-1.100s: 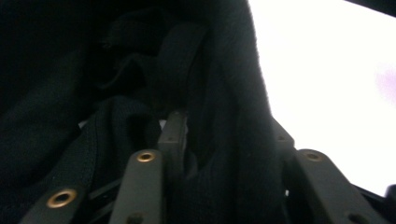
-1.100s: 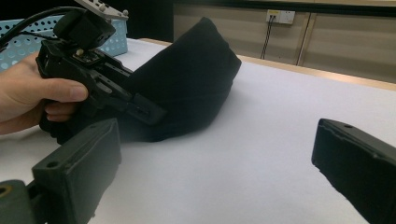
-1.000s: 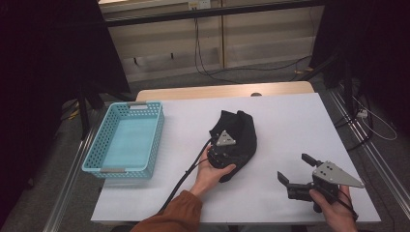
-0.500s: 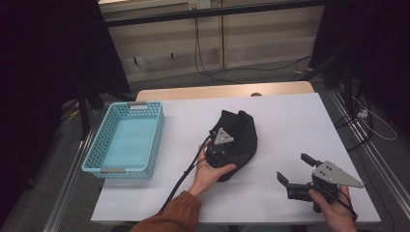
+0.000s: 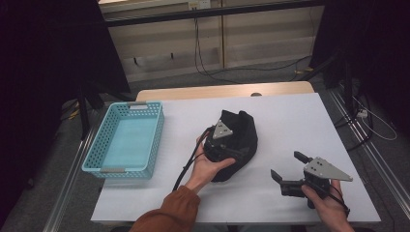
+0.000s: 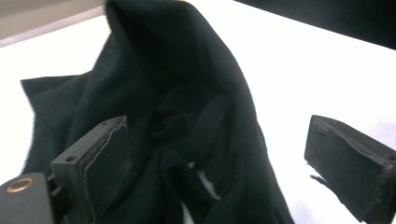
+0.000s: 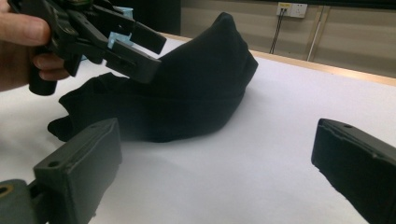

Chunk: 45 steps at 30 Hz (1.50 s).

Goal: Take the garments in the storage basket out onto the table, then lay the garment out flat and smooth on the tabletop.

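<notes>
Little has shifted since the earlier frames: the left gripper (image 5: 227,145) has settled a touch lower over the black cloth (image 5: 237,137), while the right gripper (image 5: 290,174) stays parked at the near right of the table (image 5: 300,116). Nearest the person, the right gripper's jaws stand wide with nothing between them, pointing left toward the heap, likely waiting its turn to catch a second edge. Just beyond, the left hand (image 5: 208,166) holds its gripper right above the cloth; in the left gripper view the jaws are spread wide on either side of a raised fold (image 6: 187,93), gripping nothing yet, which suggests they are lined up to pinch it. That cloth sits bunched in a mound at the table's middle. Farther left, the blue basket (image 5: 99,152) lies empty near the edge, probably the cloth's destination.
</notes>
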{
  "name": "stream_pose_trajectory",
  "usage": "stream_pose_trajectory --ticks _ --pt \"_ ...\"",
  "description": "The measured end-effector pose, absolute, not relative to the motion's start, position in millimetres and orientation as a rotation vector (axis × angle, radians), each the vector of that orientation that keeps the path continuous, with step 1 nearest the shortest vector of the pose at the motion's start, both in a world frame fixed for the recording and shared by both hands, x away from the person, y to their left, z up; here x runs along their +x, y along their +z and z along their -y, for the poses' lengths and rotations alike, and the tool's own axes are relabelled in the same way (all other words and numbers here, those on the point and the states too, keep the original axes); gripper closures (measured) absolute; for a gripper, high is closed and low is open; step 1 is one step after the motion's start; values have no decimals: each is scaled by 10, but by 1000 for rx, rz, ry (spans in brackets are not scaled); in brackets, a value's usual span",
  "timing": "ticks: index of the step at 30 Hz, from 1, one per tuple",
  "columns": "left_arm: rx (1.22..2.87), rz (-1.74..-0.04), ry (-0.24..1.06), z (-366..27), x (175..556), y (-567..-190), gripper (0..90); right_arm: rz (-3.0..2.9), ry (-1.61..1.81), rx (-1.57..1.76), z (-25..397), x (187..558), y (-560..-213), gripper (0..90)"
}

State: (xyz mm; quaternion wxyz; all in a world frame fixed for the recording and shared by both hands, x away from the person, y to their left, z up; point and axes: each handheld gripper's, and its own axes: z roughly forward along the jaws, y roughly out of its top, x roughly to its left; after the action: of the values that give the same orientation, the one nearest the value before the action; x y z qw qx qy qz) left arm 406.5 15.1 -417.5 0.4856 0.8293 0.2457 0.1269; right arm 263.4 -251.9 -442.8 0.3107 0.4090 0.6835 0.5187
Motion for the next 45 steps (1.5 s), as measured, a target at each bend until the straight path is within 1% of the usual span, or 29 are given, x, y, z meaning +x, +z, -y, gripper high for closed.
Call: stream_pose_trajectory --ticks 2,3,5,7,14,16,19,21,23,26,28,31,34,36,37,39,40,42,44,45 --pt "2017 -608 314 -222 4074 -4145 77 -1816 1369 1080 2485 2677 -4442 21" --pt "2018 -604 357 -294 4068 -4124 89 -1843 1367 1060 2437 2730 -4454 34" --pt "2022 -607 372 -330 4067 -4116 104 -1852 1363 1054 2408 2755 -4458 33" --pt "2019 -619 361 -407 4071 -4117 126 -1869 1355 1034 2344 2811 -4464 32" --pt "2005 -686 404 -690 4072 -4142 126 -1897 1341 985 2187 2971 -4389 48" --pt "1995 -696 393 -761 4053 -4156 127 -1914 1332 970 2139 2999 -4384 54" --pt "2000 -703 418 -825 4000 -4159 128 -1937 1327 947 2072 3031 -4373 56" --pt "2003 -695 410 -839 3959 -4155 102 -1954 1320 935 2028 3059 -4371 55" --pt "2007 -682 425 -864 3928 -4155 120 -1966 1308 921 1991 3098 -4376 53" --pt "2008 -689 409 -899 3928 -4187 118 -1970 1308 925 1928 3159 -4383 53" --pt "2030 -691 410 -933 3955 -4218 152 -1994 1288 910 1848 3221 -4389 61" --pt "2018 -719 402 -967 3974 -4235 141 -2021 1287 897 1789 3249 -4383 77" --pt "2011 -725 385 -1019 4008 -4240 162 -2065 1276 875 1689 3282 -4367 80" --pt "2014 -731 382 -1055 4037 -4261 207 -2093 1253 859 1617 3299 -4359 100" --pt "2016 -741 373 -1061 4048 -4275 206 -2100 1244 856 1581 3300 -4358 118" --pt "2019 -747 365 -1065 4064 -4293 213 -2126 1255 857 1520 3296 -4391 113" --pt "2020 -749 352 -1063 4065 -4300 229 -2167 1226 839 1482 3285 -4411 110" --pt "2038 -741 365 -1065 4070 -4304 262 -2198 1204 821 1433 3259 -4444 117" --pt "2045 -727 353 -1064 4079 -4310 298 -2197 1178 817 1392 3230 -4462 151" --pt "2050 -718 352 -1064 4081 -4310 351 -2191 1176 799 1354 3213 -4467 189"
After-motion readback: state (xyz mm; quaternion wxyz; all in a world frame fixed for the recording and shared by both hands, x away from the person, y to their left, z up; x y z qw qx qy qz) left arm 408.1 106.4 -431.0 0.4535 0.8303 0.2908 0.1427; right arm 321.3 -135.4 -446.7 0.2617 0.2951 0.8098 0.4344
